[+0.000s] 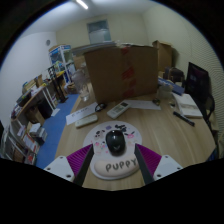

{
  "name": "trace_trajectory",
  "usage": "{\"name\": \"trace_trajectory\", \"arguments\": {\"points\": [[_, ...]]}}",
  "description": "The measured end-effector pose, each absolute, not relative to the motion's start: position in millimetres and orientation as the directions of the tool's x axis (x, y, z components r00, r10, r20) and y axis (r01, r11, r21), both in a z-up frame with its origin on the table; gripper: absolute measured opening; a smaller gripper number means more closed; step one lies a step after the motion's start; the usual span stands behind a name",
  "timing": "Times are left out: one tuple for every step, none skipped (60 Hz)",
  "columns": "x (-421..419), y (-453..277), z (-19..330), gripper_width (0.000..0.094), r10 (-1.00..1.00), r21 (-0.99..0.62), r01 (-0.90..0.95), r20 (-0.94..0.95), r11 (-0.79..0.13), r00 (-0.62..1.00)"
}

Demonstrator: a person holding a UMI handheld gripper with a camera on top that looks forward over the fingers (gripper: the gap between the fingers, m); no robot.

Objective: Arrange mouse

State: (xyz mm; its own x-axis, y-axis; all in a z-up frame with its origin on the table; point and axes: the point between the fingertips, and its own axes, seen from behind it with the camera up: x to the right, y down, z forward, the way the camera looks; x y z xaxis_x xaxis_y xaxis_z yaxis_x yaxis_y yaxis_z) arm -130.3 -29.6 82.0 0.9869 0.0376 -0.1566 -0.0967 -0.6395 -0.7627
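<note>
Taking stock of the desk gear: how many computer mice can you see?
1: the black mouse sits on the round white mouse pad, just ahead of the open jaws of the gripper. Others may be hidden behind the cardboard box.

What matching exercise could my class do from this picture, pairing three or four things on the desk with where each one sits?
Column one:
1. black computer mouse
2. round white mouse mat printed "Puppy"
3. big brown cardboard box
4. white keyboard

Column two:
A. standing at the far end of the wooden desk
B. lying flat under the mouse, between the open gripper fingers
C. resting on the mat, just ahead of the fingertips
D. lying beyond the mat, before the box

Pairs: 1-C, 2-B, 3-A, 4-D
</note>
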Motion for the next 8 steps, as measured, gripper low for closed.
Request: {"name": "trace_trajectory", "arguments": {"points": [[-127.8,-37.8,87.4,0.0843,0.033,-0.763,-0.103,-0.16,-0.638,0.987],[-125.0,-45.9,93.2,0.0845,0.03,-0.763,-0.107,-0.163,-0.637,0.986],[-121.5,-53.1,97.8,0.0844,0.028,-0.764,-0.109,-0.164,-0.636,0.986],[-118.9,-62.9,104.5,0.0839,0.027,-0.765,-0.111,-0.165,-0.634,0.986],[-115.3,-71.6,109.4,0.0842,0.025,-0.765,-0.112,-0.164,-0.634,0.986],[-111.5,-80.1,113.5,0.0841,0.022,-0.764,-0.111,-0.162,-0.635,0.987],[-107.7,-88.9,117.2,0.0839,0.02,-0.763,-0.109,-0.158,-0.637,0.987],[-103.6,-97.4,120.3,0.084,0.019,-0.761,-0.106,-0.153,-0.64,0.988]]}}
